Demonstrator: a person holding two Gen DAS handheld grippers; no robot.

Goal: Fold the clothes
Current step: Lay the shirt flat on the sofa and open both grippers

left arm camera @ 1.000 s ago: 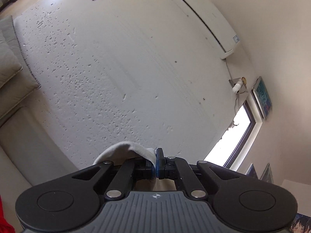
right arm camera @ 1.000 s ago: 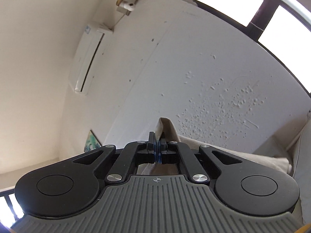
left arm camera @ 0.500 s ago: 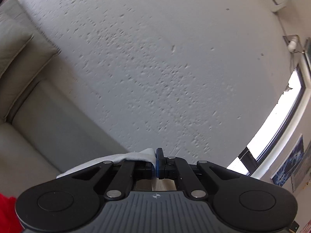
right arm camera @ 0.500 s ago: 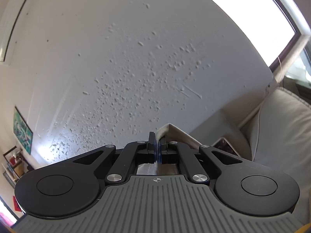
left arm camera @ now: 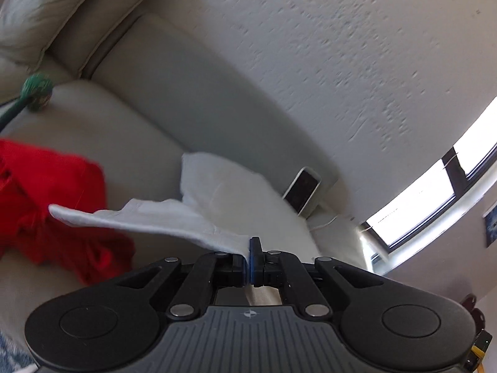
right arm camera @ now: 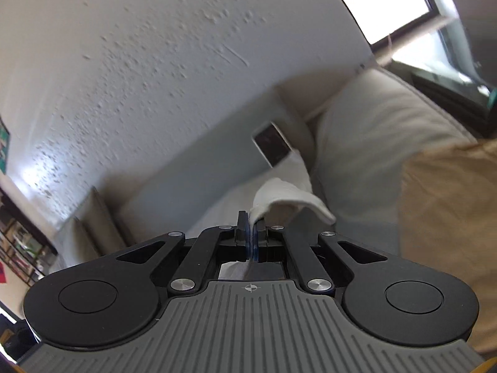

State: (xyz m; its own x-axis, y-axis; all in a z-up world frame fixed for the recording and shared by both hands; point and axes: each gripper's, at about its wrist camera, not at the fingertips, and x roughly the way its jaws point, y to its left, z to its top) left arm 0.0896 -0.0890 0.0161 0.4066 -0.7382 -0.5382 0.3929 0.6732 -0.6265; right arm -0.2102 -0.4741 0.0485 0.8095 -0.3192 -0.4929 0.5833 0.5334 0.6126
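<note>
Two wrist views, taken one after the other. Left wrist view: the left tool (left arm camera: 250, 250) has its jaws closed on an edge of a white garment (left arm camera: 174, 220), which runs out from the pads to the left as a flat, slightly sagging band held above a pale sofa (left arm camera: 130, 99); a further part of the same white cloth lies on the seat behind it. A red garment (left arm camera: 59, 205) lies crumpled on the seat to the left, partly behind the white band. A phone (left arm camera: 303, 194) leans against the sofa back, just beyond the white cloth, with a white cable beside it. A green object (left arm camera: 35, 91) rests at the far left of the seat, below a cushion (left arm camera: 56, 12). A textured wall (left arm camera: 326, 62) rises behind, with a window (left arm camera: 435, 195) at right. Right wrist view: the right tool (right arm camera: 251, 231) is likewise clamped on a fold of the white garment (right arm camera: 289, 197), which curls up and to the right from the pads. The phone (right arm camera: 273, 147) stands against the sofa back beyond it; a beige cushion (right arm camera: 372, 143) and a tan cloth (right arm camera: 450, 217) lie to the right.
</note>
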